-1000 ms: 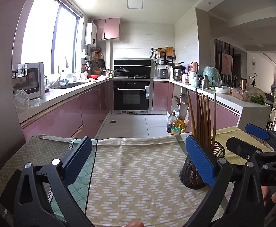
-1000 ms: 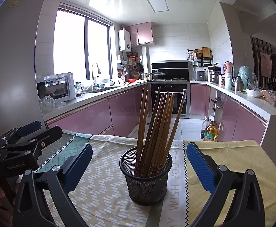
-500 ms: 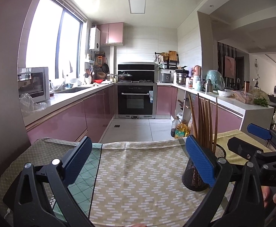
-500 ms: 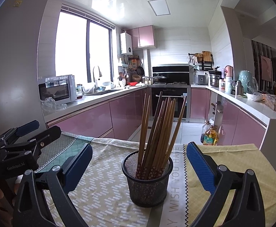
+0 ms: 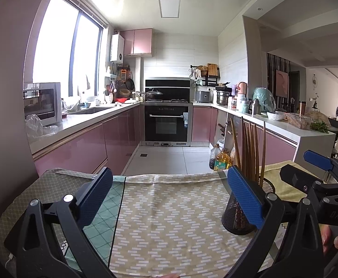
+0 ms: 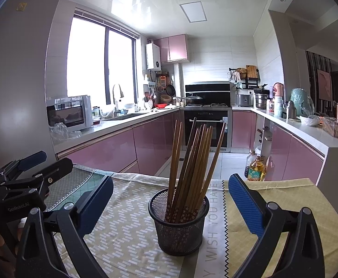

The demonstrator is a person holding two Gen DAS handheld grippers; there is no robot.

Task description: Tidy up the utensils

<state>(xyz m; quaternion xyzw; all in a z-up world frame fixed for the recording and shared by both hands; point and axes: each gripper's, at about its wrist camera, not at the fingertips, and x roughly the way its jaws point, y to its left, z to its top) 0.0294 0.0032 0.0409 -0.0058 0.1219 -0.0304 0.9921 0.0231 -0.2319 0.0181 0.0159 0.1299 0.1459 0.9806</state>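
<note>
Right wrist | cloth point(image 6: 217, 210) reads "WISH YOU HAVE" | left gripper point(image 6: 22, 185) marked "GenRobot.AI" | both grippers' fingers spread

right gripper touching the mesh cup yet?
Apart. In the right wrist view the right gripper is wide open, and tablecloth shows between each blue pad and the mesh cup holding the chopsticks.

my right finger point(image 5: 244, 199) hides much of the mesh cup point(image 5: 236, 217) | chopsticks' point(image 6: 189, 166) lower ends blurred behind mesh | my hand point(image 5: 335, 239) cut off at right edge
</note>
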